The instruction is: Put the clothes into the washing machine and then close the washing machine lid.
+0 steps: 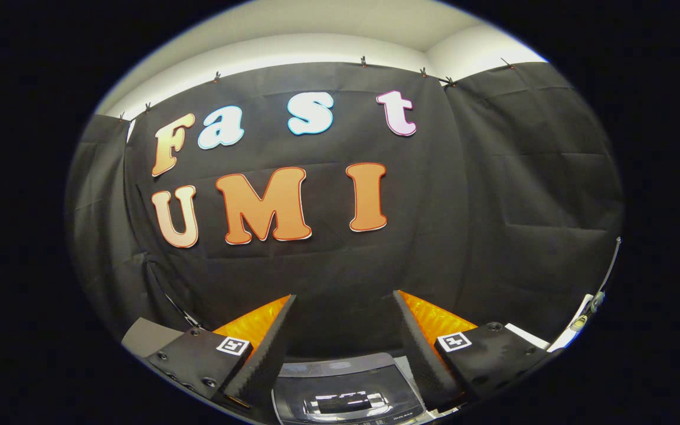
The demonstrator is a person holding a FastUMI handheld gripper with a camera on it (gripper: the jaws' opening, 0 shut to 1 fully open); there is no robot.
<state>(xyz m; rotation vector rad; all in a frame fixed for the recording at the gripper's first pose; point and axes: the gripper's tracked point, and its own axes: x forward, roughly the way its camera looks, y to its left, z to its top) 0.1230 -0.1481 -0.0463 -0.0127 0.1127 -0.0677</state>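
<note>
My gripper (343, 298) is held high and stands open, its two fingers spread wide with nothing between them. Below and between the fingers I see the top of a washing machine (346, 383). Its dark glossy lid (349, 396) lies flat and reflects the lights. No clothes are in sight. Beyond the fingertips hangs the booth's black cloth wall.
A grey surface (142, 336) shows at the lower left beside the left finger. White edges and a cable with a clip (588, 313) show at the lower right. The black cloth wall (493, 206) closes off the space ahead and on both sides.
</note>
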